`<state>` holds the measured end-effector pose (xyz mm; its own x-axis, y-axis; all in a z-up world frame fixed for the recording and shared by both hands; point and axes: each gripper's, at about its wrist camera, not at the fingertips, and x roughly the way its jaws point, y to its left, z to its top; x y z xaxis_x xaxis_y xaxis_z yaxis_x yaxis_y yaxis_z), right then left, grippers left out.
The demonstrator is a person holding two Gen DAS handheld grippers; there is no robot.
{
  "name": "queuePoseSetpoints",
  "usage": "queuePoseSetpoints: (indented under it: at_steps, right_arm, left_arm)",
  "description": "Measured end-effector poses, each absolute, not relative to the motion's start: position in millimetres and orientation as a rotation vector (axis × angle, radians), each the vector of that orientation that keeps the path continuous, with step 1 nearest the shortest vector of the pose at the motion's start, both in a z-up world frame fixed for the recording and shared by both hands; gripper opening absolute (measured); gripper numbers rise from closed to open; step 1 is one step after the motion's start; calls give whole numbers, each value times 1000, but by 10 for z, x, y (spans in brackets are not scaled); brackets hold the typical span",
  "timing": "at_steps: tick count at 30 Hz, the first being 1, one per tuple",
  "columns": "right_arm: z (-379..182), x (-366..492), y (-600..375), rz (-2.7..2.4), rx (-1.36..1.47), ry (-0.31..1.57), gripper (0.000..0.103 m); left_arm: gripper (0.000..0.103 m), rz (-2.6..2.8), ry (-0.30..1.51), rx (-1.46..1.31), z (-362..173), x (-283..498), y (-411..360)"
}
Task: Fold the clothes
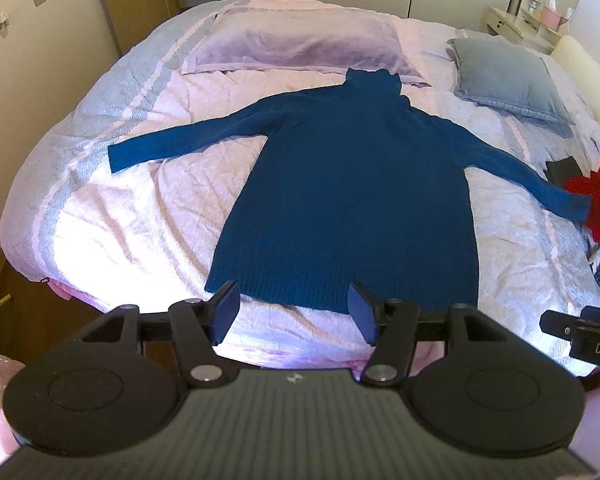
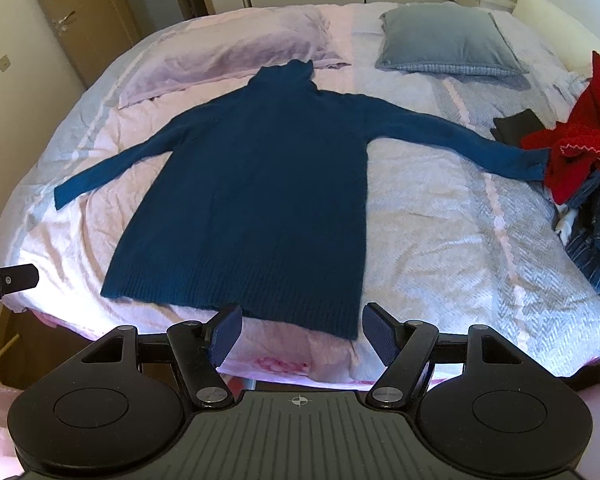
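Observation:
A dark blue turtleneck sweater (image 1: 348,184) (image 2: 260,184) lies flat on the bed, sleeves spread out to both sides, collar toward the pillows, ribbed hem toward me. My left gripper (image 1: 294,310) hovers just in front of the hem's left half, jaws apart with nothing between them. My right gripper (image 2: 302,332) hangs in front of the hem's right corner, also open and empty. Part of the right gripper (image 1: 580,332) shows at the lower right of the left wrist view; a tip of the left gripper (image 2: 8,280) shows at the left edge of the right wrist view.
A lilac pillow (image 1: 296,40) and a grey pillow (image 1: 508,76) lie at the head of the pink and grey bedspread (image 1: 140,208). A pile with a red knit garment (image 2: 580,136), jeans (image 2: 596,240) and a black item (image 2: 516,128) sits at the right, touching the right cuff.

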<state>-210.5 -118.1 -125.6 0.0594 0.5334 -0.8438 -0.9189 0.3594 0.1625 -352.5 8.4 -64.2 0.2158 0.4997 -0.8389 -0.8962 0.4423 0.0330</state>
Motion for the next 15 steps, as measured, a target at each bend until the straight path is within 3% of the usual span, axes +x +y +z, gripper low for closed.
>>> queuePoseSetpoints:
  at_steps: [8,15]
  right_arm:
    - [-1389,-1979,-753,1129,-471,1033,70]
    - [-1461,-1759,-158,1039,-388,1091,70]
  left_arm:
    - [59,1064,839,-661,-865,-3635,800]
    - [59,1147,716,-821,-1016,-3870,1904]
